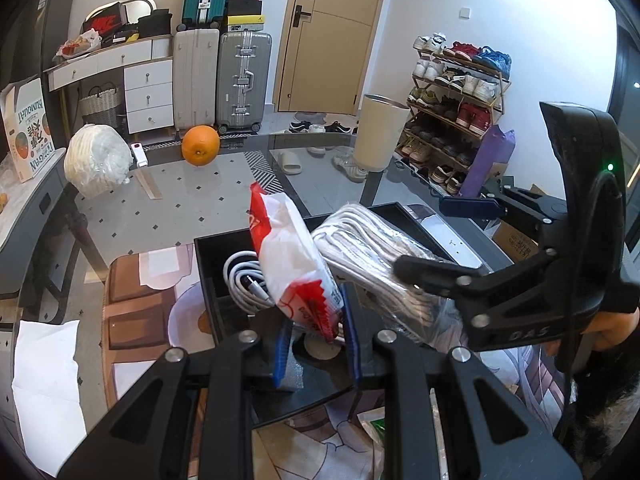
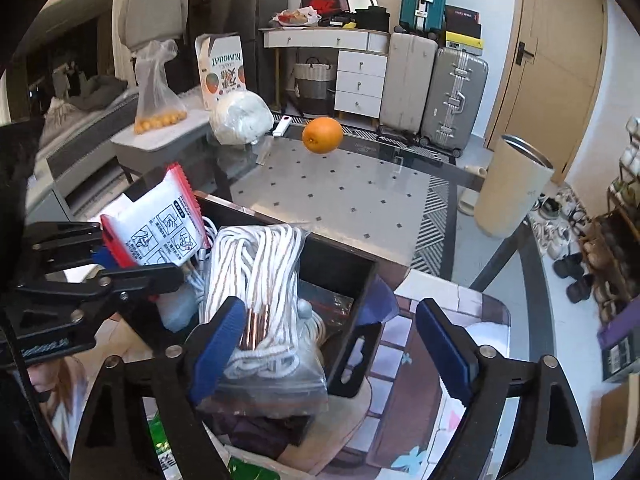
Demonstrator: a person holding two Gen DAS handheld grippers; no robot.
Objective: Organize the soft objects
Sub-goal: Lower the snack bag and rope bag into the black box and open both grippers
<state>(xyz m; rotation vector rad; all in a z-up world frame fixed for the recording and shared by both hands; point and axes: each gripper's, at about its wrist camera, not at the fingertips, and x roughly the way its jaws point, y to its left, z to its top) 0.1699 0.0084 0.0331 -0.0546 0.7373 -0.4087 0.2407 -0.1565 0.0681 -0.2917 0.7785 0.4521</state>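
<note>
My left gripper (image 1: 316, 350) is shut on a red and white soft packet (image 1: 290, 256) and holds it tilted over a black box (image 1: 212, 256). The packet also shows in the right wrist view (image 2: 160, 228), clamped by the left gripper (image 2: 120, 264). A clear bag of white striped cords (image 2: 256, 280) leans in the box; it also shows in the left wrist view (image 1: 376, 256). A coiled white cable (image 1: 244, 280) lies in the box. My right gripper (image 2: 328, 348) is open, its left finger against the cord bag; it also shows in the left wrist view (image 1: 408, 268).
An orange (image 1: 200, 145) and a wrapped white bundle (image 1: 98, 166) sit on the far part of the glass table (image 1: 180, 208). A beige cylinder bin (image 2: 512, 188) stands beyond the table. A printed mat (image 2: 440, 320) lies under the box.
</note>
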